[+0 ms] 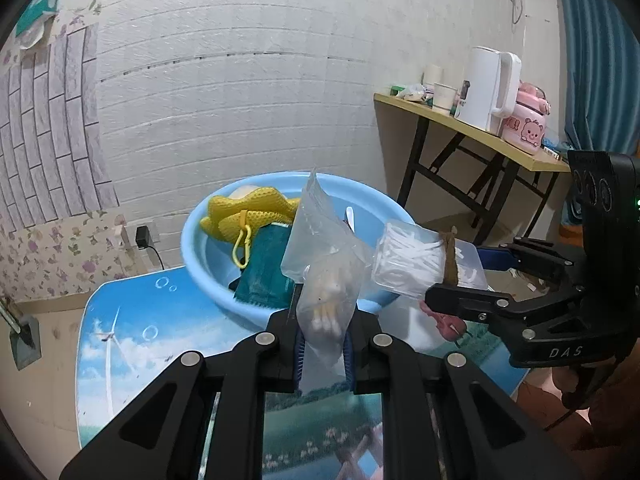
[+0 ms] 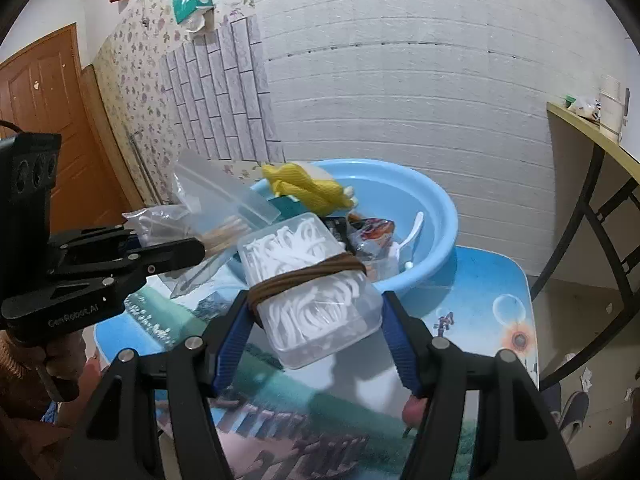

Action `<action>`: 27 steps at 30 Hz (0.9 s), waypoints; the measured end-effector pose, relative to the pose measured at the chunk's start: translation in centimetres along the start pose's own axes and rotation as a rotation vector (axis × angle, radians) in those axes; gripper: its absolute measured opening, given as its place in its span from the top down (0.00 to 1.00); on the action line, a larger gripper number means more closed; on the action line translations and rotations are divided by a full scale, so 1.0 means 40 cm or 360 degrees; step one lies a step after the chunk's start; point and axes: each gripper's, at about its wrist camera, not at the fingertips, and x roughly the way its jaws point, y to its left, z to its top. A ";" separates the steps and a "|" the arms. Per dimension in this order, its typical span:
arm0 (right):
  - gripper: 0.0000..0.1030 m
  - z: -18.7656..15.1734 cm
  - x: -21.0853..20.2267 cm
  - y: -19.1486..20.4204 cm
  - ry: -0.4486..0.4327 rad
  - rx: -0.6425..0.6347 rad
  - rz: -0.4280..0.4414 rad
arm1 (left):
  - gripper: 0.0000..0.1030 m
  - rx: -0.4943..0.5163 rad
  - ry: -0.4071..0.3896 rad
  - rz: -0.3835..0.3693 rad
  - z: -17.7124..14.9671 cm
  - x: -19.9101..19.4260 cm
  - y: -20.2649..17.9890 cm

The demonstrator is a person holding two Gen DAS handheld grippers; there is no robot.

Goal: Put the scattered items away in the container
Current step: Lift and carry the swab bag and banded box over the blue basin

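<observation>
Wall (image 1: 248, 80): white brick pattern, directly behind the work area, close to the far rim of the basin.

Side table (image 1: 472, 132): stands to the right, black crossed legs, loaded with a kettle (image 1: 486, 88) and a pink pot (image 1: 526, 128). A strip of bare floor separates it from the low table.

Low table (image 1: 132, 320): printed top with sky and windmill. Its left part and near edge are bare. In the right wrist view its right corner beyond the basin is also bare.

Basin (image 1: 196, 236): light blue, round, seated at the far end of the low table. It holds a yellow mesh pouch (image 1: 248, 208), a teal packet (image 1: 268, 272) and a white spoon (image 2: 414, 228). The right half of its interior is largely open.

Right gripper (image 2: 316, 320): jaws about half open, clamped on either side of a clear box (image 2: 316, 292) of white picks bound with a brown band (image 2: 304, 276). The box is held clear above the table, near the basin's near rim.

Left gripper (image 1: 322, 352): jaws fully closed, pinching the lower end of a clear bag (image 1: 324, 264) of swabs. The bag stands upright, its top over the basin rim, just beside the box.
</observation>
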 end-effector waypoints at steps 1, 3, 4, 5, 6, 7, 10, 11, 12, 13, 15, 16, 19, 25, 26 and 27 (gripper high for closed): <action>0.39 0.004 0.007 -0.006 0.0001 0.0007 0.0001 | 0.86 0.0002 0.0003 -0.0002 0.005 0.009 0.000; 0.39 0.011 0.019 -0.018 0.0003 0.0014 -0.0002 | 0.86 0.0013 0.0015 -0.0003 0.016 0.033 -0.001; 0.39 0.016 0.027 -0.025 0.0003 0.0016 -0.0004 | 0.86 0.0019 0.0019 -0.0004 0.021 0.043 -0.001; 0.39 0.020 0.033 -0.030 0.0003 0.0019 -0.0004 | 0.86 0.0025 0.0023 -0.0005 0.027 0.055 -0.001; 0.39 0.023 0.040 -0.036 0.0004 0.0021 -0.0004 | 0.86 0.0028 0.0025 -0.0006 0.031 0.063 0.000; 0.39 0.028 0.049 -0.041 0.0003 0.0023 -0.0005 | 0.86 0.0032 0.0029 -0.0008 0.035 0.072 -0.001; 0.39 0.038 0.071 -0.055 0.0009 0.0027 -0.0009 | 0.86 0.0050 0.0044 0.0005 0.042 0.098 -0.001; 0.39 0.040 0.078 -0.058 0.0011 0.0027 -0.0012 | 0.86 0.0050 0.0051 0.0003 0.044 0.108 0.002; 0.39 0.042 0.089 -0.063 0.0016 0.0028 -0.0018 | 0.86 0.0050 0.0058 0.0001 0.045 0.115 0.004; 0.39 0.043 0.095 -0.069 0.0019 0.0032 -0.0018 | 0.86 0.0050 0.0063 -0.0001 0.047 0.121 0.007; 0.39 0.047 0.106 -0.076 0.0009 0.0038 -0.0023 | 0.86 0.0050 0.0070 0.0000 0.051 0.134 0.013; 0.39 0.050 0.111 -0.078 0.0011 0.0037 -0.0024 | 0.86 0.0049 0.0073 -0.0001 0.054 0.139 0.015; 0.39 0.054 0.126 -0.080 0.0017 0.0018 -0.0039 | 0.86 0.0043 0.0082 -0.0001 0.060 0.157 0.019; 0.37 0.060 0.140 -0.083 0.0019 0.0034 -0.0034 | 0.82 0.0036 0.0091 0.0005 0.059 0.172 0.019; 0.37 0.060 0.140 -0.082 0.0017 0.0039 -0.0034 | 0.80 0.0025 0.0091 -0.0002 0.057 0.171 0.021; 0.37 0.060 0.140 -0.083 0.0017 0.0042 -0.0036 | 0.77 0.0016 0.0088 -0.0008 0.056 0.169 0.022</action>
